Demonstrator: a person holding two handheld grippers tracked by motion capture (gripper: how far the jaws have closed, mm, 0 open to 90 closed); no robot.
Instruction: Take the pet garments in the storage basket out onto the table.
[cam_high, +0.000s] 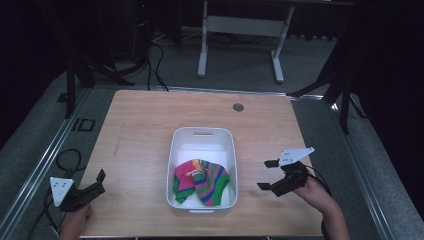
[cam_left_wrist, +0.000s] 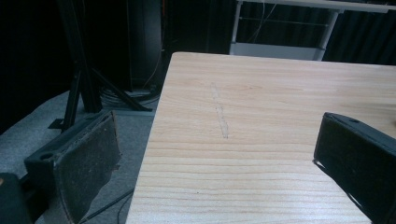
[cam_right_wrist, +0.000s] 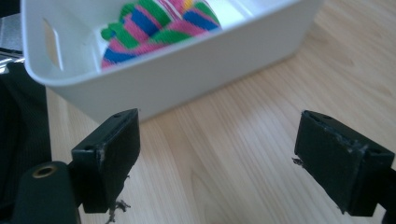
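Grey carpet (cam_high: 240, 75) surrounds the wooden table (cam_high: 145, 125); beyond, a white-legged desk (cam_high: 240, 25), apparently against dark curtains.

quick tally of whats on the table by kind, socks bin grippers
socks: 2, both striped, lying in the bin
bin: 1, white
hand-held grippers: 2, left and right, both open and holding nothing
total: 5

Left tongs (cam_high: 95, 184) at 7 o'clock, low over the table corner, jaws spread wide, nothing between them, held by left hand (cam_high: 75, 220). Right tongs (cam_high: 267, 175) at 4 o'clock, jaws wide apart, empty, right hand (cam_high: 312, 192) gripping behind.
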